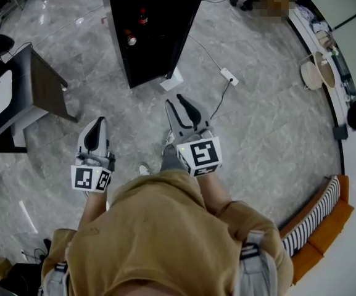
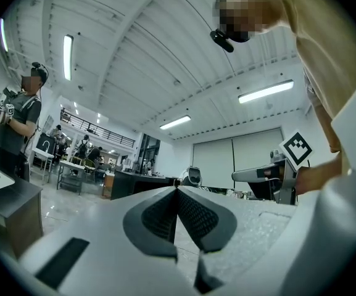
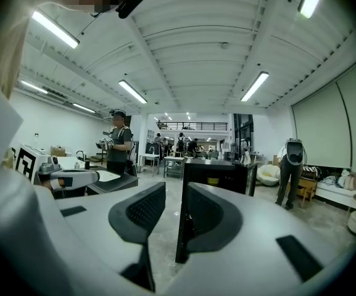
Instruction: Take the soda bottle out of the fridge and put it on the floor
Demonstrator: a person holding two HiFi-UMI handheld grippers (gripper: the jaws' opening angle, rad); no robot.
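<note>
**A:** Where's the bottle?

**B:** In the tall black fridge [image 1: 159,48] straight ahead of me. I can see a dark soda bottle with a red band [image 1: 142,17] on an upper shelf and a second red-topped bottle [image 1: 130,39] lower down. Nothing stands on the grey marble floor [image 1: 270,122] yet, so I'd say the task has hardly started.

**A:** And your fingers?

**B:** The right gripper [image 1: 178,103] is out in front with its fingers [image 3: 142,211] a narrow way apart and nothing between them. In the right gripper view the fridge sits right in that gap, so I judge this is the one lined up to reach for the bottle. The left gripper [image 1: 97,123] hangs lower at my side, fingers pressed together at the tips and empty. It's probably spare, or kept for a door.

**A:** Is the door open?

**B:** I can't tell from here. The fridge is well apart from both grippers, so I'd need to get closer.
</note>
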